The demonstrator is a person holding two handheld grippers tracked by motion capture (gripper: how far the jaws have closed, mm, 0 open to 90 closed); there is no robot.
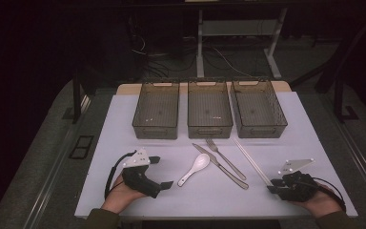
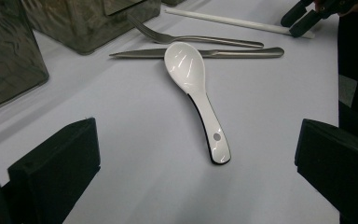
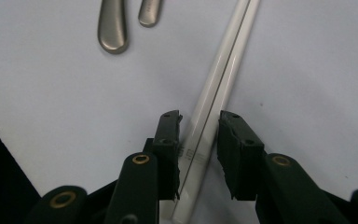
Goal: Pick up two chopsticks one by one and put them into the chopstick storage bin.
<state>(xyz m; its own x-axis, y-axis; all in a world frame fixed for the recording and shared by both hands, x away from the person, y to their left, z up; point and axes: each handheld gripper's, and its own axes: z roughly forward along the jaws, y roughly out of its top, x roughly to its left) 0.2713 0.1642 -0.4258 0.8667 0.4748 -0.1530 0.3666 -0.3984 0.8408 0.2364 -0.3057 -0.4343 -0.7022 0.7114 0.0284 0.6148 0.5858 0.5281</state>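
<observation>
Chopsticks (image 3: pixel 216 100) lie flat on table (image 1: pixel 124 124), between my right gripper's (image 3: pixel 200 128) narrowed jaws, not yet pinched. Left gripper (image 1: pixel 158 171) wide, idle near spoon (image 2: pixel 196 88). All three bins (image 1: pixel 209 114) empty; sorting barely begun.

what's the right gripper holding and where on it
Nothing yet: the right gripper straddles the near end of the white chopsticks, jaws either side with gaps, not pressing.

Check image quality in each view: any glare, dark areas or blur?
High view: dim, surroundings nearly black, table lit. Left gripper view: glare streaks on the spoon, near jaws soft. Right gripper view: chopsticks sharp, evenly lit, dark corner lower left.
</observation>
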